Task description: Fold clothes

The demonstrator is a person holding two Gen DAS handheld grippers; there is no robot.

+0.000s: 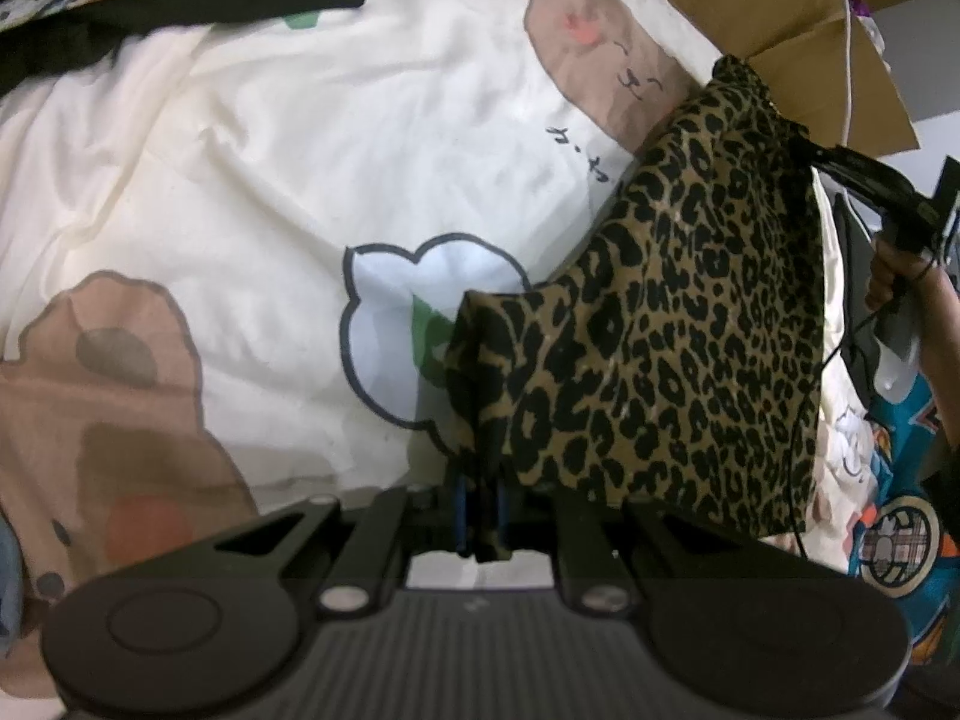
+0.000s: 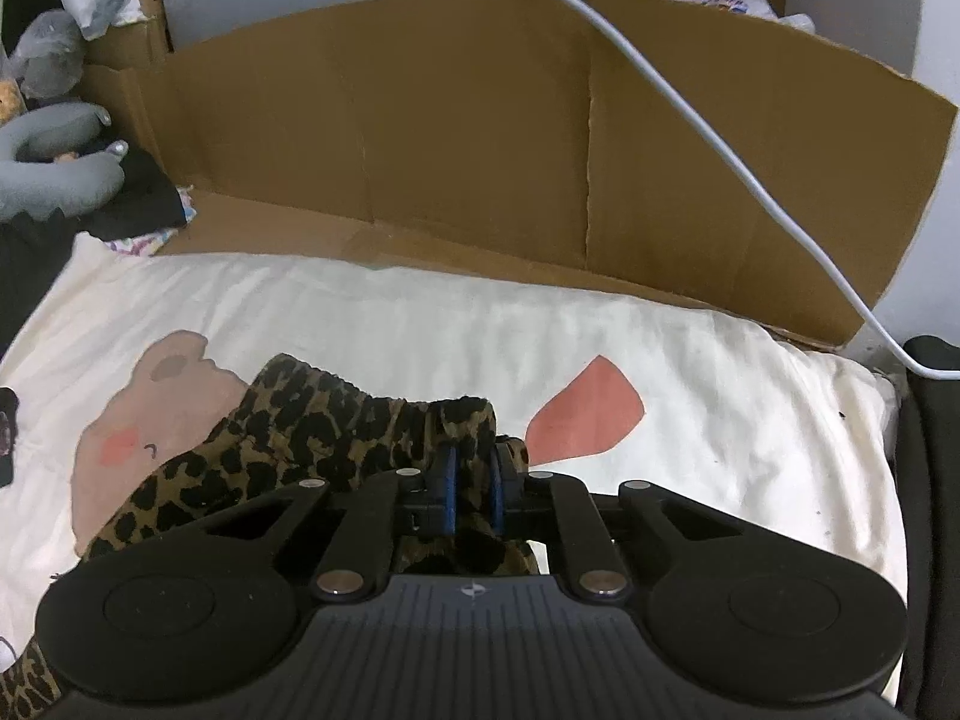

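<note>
A leopard-print garment [image 1: 678,336] hangs stretched above the cream cartoon-print bedsheet [image 1: 252,180]. My left gripper [image 1: 483,504] is shut on its near corner, the blue pads pinching the cloth. In the same view the right gripper [image 1: 804,147] pinches the garment's far top corner, with a hand [image 1: 894,276] behind it. In the right wrist view my right gripper [image 2: 471,480] is shut on the garment's gathered elastic edge [image 2: 336,414], and the cloth trails off to the left below it.
A brown cardboard wall [image 2: 480,138] stands behind the bed with a white cable [image 2: 720,162] draped over it. A grey plush toy [image 2: 54,162] and dark clothes [image 1: 150,18] lie at the bed's far side. A blue printed fabric [image 1: 900,480] lies at the right.
</note>
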